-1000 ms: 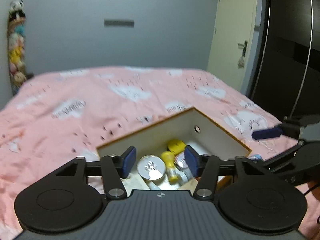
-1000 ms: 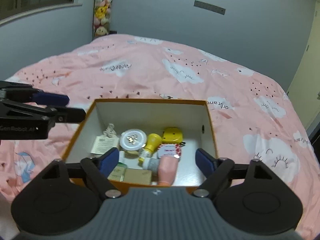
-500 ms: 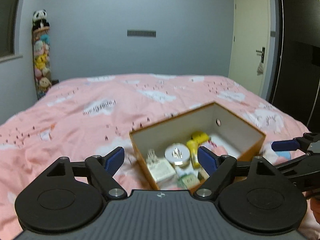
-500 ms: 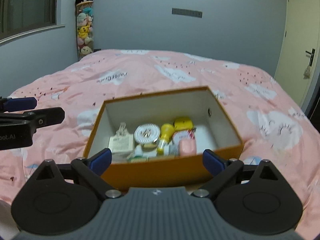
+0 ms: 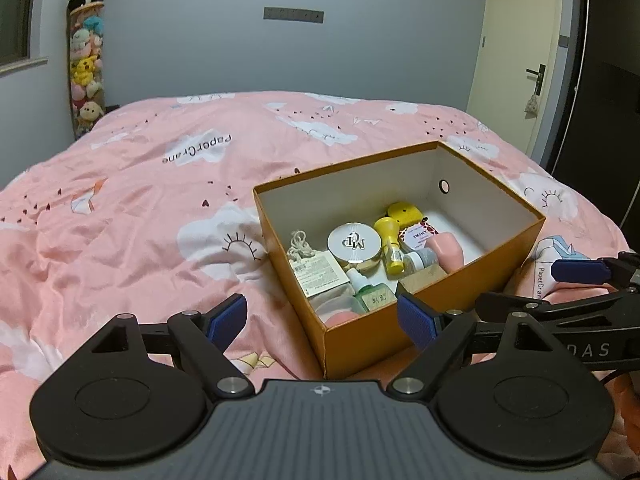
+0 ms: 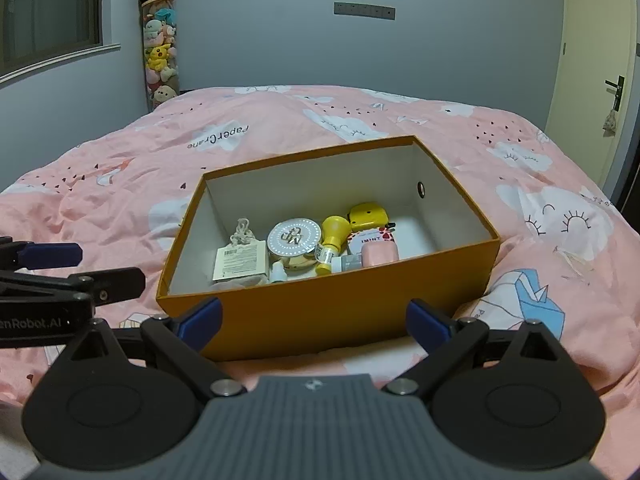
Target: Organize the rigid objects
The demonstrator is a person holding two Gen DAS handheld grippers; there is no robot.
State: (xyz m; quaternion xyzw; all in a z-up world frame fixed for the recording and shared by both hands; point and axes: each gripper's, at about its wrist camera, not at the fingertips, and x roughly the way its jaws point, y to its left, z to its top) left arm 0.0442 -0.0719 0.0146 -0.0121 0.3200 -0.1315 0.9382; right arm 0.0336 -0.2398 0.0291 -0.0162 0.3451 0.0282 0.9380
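In the left wrist view our left gripper (image 5: pixel 322 318) sat at the bottom of the frame with its jaws spread wide and nothing between them, pointed at the near corner of the orange box (image 5: pixel 360 334), which lay right of centre on the pink duvet (image 5: pixel 132 216). The box already held the small things, packed toward its near end: a round silver compact (image 5: pixel 353 243), a yellow bottle (image 5: pixel 389 242), a pink case (image 5: pixel 445 249) and a tagged packet (image 5: pixel 319 273); we judged they were gathered there to keep them together. At the right edge our right gripper (image 5: pixel 576 280) showed, also released. In the right wrist view that gripper (image 6: pixel 313 319) filled the bottom, empty, facing the box's long near wall (image 6: pixel 320 308), while the left one poked in at the left edge.
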